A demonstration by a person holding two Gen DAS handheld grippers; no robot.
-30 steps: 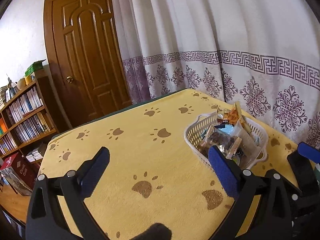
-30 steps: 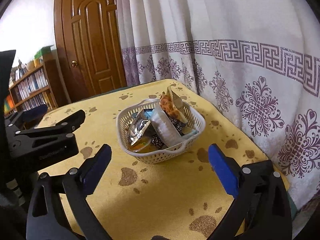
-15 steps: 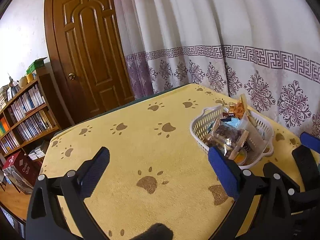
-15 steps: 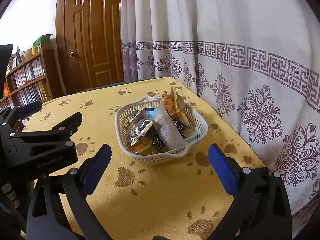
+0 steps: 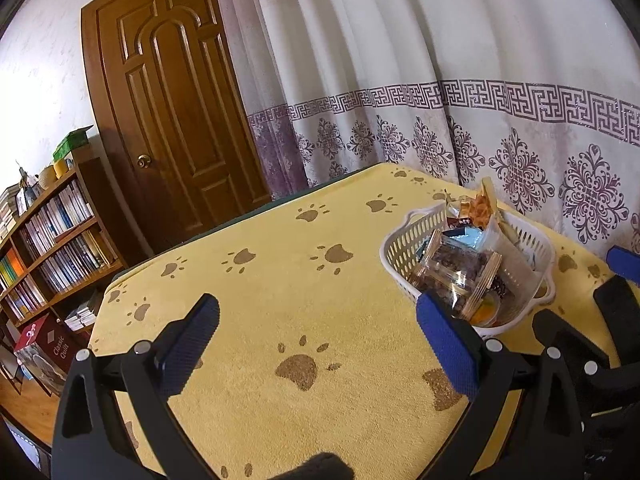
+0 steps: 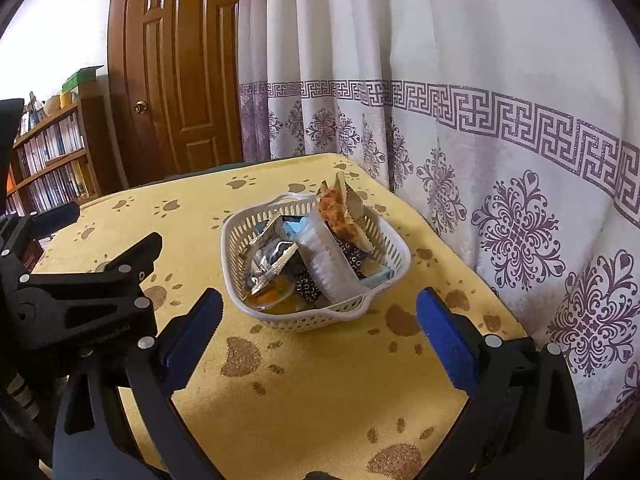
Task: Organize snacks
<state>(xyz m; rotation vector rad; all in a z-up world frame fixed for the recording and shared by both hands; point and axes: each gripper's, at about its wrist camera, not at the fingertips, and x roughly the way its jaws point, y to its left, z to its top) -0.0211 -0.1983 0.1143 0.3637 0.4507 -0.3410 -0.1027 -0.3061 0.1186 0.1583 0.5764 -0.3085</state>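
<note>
Hovering over table w/ snack basket (image 6: 316, 276), L gripper (image 5: 318, 336) & R gripper (image 6: 318, 330) jaws wide, empty.

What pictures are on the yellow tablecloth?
Brown paw prints all over the yellow tablecloth, clearest in the left wrist view.
</note>
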